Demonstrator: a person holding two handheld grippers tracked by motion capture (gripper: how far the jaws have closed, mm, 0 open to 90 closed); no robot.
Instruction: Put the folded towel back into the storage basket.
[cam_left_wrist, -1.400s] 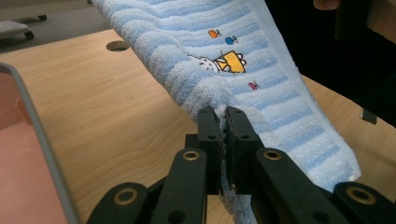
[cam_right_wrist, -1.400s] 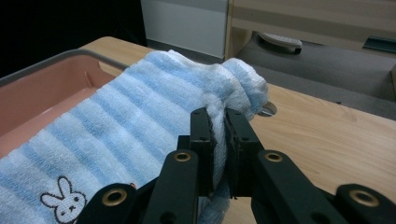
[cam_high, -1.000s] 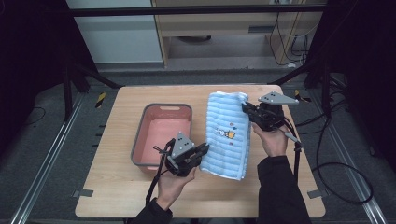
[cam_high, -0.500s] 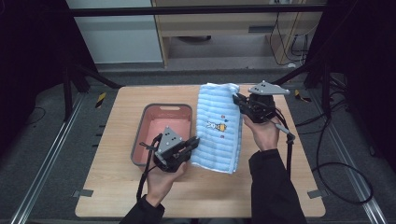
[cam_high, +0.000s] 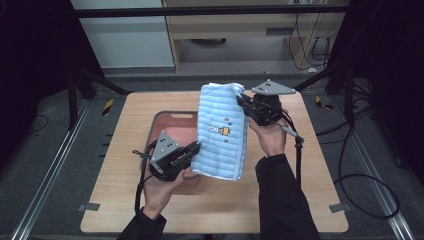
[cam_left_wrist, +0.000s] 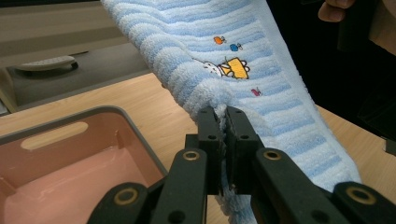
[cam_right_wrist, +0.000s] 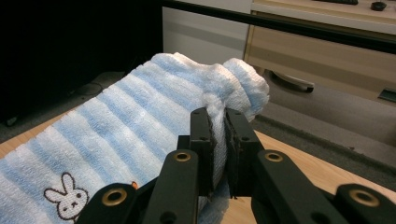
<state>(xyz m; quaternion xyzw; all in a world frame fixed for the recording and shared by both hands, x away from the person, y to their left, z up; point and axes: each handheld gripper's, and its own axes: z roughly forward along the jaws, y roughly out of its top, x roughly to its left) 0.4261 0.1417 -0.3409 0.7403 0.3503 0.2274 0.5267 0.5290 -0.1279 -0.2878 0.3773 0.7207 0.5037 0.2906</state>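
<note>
Now both tools, left (cam_high: 194, 148) and right (cam_high: 241, 101), clamp the towel (cam_high: 222, 132), lifted higher and leftward over the pink bin (cam_high: 172, 119).

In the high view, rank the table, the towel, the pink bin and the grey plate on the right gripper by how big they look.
1. Table, by far the largest.
2. Towel; it is lifted toward the camera and covers part of the bin, so its lead is unsure.
3. Pink bin.
4. Grey plate, smallest.

Pink tub (cam_high: 172, 125): right side hidden behind the hanging towel (cam_high: 222, 130); near corner covered by the left gripper (cam_high: 192, 150). Towel: embroidered figures too small to read in the high view; top edge cut off in the left gripper view.
</note>
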